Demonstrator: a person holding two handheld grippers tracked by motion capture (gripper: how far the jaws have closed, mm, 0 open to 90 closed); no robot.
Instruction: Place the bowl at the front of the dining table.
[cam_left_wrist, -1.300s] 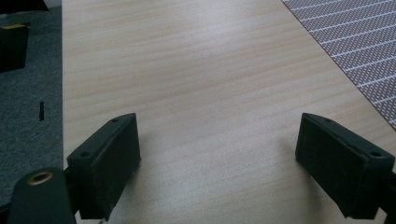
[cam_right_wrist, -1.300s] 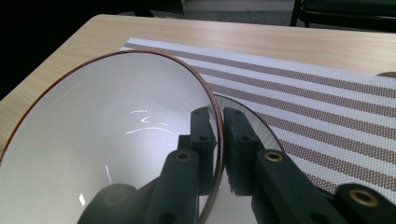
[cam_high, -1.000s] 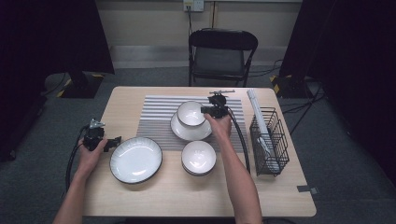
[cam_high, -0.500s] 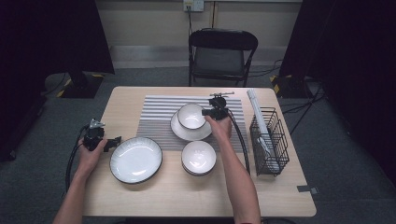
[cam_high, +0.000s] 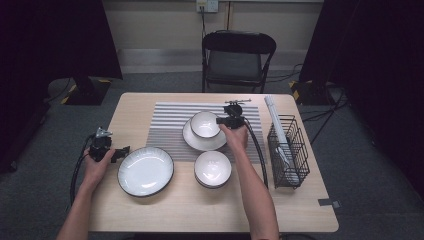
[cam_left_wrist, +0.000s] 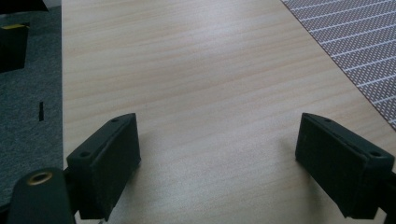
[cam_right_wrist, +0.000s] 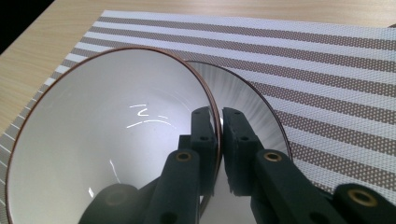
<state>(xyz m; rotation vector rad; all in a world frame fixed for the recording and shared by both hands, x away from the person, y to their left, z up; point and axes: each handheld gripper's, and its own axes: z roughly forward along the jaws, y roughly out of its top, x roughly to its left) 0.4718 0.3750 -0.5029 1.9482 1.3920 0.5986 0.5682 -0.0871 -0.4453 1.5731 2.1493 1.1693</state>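
Got my right gripper (cam_right_wrist: 219, 128) pinched tight on the rim of the small bowl (cam_high: 205, 124), which sits over the plate (cam_high: 197, 142) on the striped mat (cam_high: 167, 125). My left gripper (cam_left_wrist: 229, 154) rests wide open over bare table (cam_left_wrist: 201, 74), holding nothing.

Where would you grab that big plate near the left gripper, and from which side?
By its rim, on the edge facing the left gripper. The big plate lies flat on the table and is shallow, so only its thin raised rim gives the jaws something to pinch, probably one above and one slipped beneath. That gripper is open beside it.
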